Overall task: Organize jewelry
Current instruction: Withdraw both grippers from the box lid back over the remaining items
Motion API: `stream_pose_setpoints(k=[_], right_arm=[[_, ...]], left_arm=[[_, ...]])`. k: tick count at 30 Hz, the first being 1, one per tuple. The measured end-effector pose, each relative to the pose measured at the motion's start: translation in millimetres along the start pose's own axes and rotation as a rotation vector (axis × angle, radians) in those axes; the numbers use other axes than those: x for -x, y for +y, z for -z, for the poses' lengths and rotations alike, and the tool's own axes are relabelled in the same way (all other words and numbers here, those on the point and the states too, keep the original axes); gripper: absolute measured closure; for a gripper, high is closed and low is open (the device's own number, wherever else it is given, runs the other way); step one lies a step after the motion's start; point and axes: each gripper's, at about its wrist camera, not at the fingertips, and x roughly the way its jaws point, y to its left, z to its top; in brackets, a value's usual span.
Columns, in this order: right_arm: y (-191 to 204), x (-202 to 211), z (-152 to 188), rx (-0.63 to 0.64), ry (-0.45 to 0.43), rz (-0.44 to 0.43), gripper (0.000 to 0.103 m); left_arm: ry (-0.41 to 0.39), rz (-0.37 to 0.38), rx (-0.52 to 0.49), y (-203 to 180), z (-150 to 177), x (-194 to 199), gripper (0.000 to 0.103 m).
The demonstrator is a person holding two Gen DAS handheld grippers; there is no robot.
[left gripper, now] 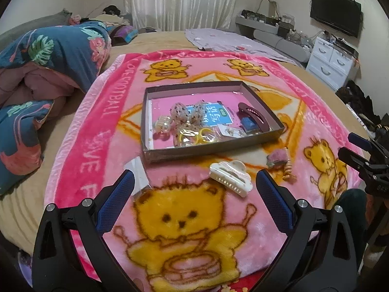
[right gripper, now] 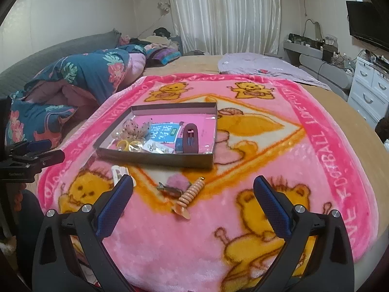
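A shallow brown box (left gripper: 211, 147) (right gripper: 155, 159) sits on the pink bear blanket and holds several hair pieces: a maroon clip (left gripper: 252, 115) (right gripper: 190, 137), yellow rings (left gripper: 204, 137), a spotted bow (left gripper: 184, 114). In front of it lie a white claw clip (left gripper: 229, 176), partly hidden in the right wrist view (right gripper: 119, 171), a pink fuzzy clip (left gripper: 277, 158) (right gripper: 173, 185) and a peach spiral hair tie (left gripper: 288, 168) (right gripper: 190, 194). My left gripper (left gripper: 194, 187) is open, just short of the white claw clip. My right gripper (right gripper: 193, 192) is open around the spiral tie area, above the blanket.
A small clear packet (left gripper: 138, 174) lies left of the white clip. A folded floral quilt (left gripper: 48, 73) lies at the left of the bed. A purple cloth (right gripper: 262, 67) lies at the back. White drawers (left gripper: 328, 60) stand at the right.
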Motion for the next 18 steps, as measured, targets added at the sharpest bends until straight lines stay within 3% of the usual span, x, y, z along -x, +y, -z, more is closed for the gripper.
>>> stream_pose_setpoints(k=[18], right_arm=[[1.0,-29.9,21.4,0.026,0.097,0.021,0.005]], left_arm=[[0.113,0.042,-0.07,-21.9,31.1,-38.7,0.01]])
